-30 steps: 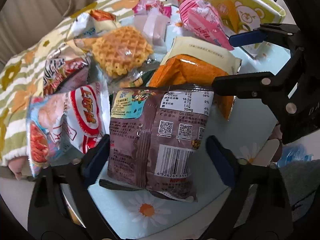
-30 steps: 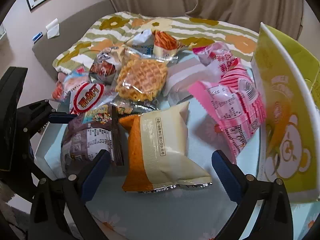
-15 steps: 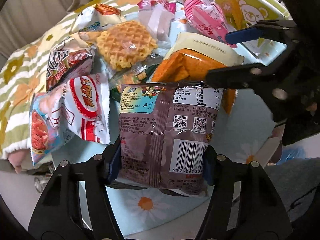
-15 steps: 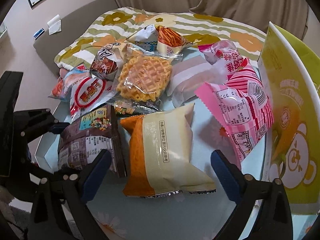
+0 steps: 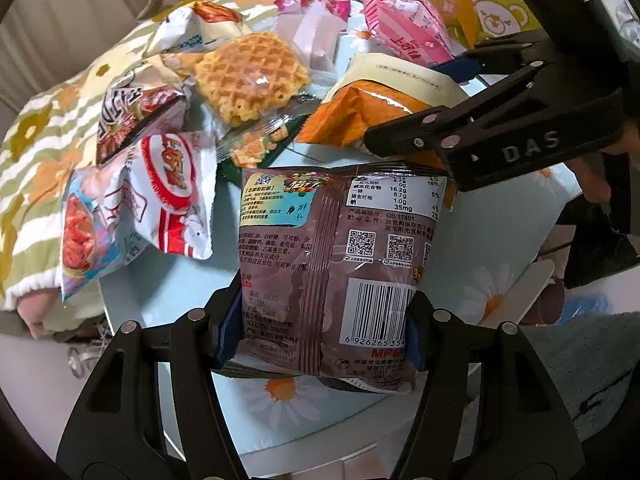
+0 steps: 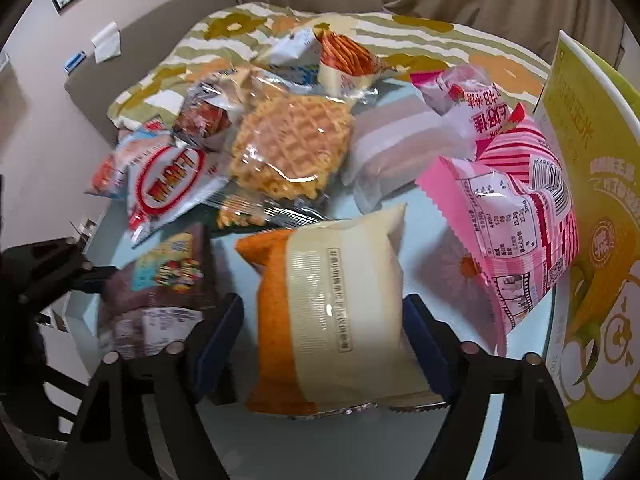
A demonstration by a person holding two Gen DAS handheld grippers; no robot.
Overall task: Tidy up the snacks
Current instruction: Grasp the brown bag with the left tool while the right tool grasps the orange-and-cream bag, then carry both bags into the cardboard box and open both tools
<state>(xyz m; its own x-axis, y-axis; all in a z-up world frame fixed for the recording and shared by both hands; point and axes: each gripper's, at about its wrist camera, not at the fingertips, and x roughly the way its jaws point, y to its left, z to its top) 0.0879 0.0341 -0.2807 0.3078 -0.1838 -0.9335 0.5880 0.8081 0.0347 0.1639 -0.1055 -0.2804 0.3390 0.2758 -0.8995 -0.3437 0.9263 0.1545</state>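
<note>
My left gripper point(image 5: 320, 332) is shut on a brown snack bag point(image 5: 336, 264), its pads pressing both sides near the barcode, above the light blue daisy table point(image 5: 188, 292). The same bag shows at the left of the right wrist view point(image 6: 160, 292). My right gripper point(image 6: 320, 344) straddles an orange and cream packet point(image 6: 328, 320), pads close to its sides; whether they press it is unclear. That packet shows in the left wrist view point(image 5: 372, 116) with the right gripper's black arm across it.
A waffle pack point(image 6: 288, 152), a red and white bag point(image 6: 168, 184), a pink bag point(image 6: 520, 216), a white wrapped cake point(image 6: 396, 140) and several other snacks lie behind. A yellow bear box point(image 6: 600, 240) stands at the right. A striped floral cushion point(image 6: 400, 36) lies beyond.
My left gripper has closed on the brown bag and lifted it slightly. My right gripper has moved forward and narrowed around the orange and cream packet.
</note>
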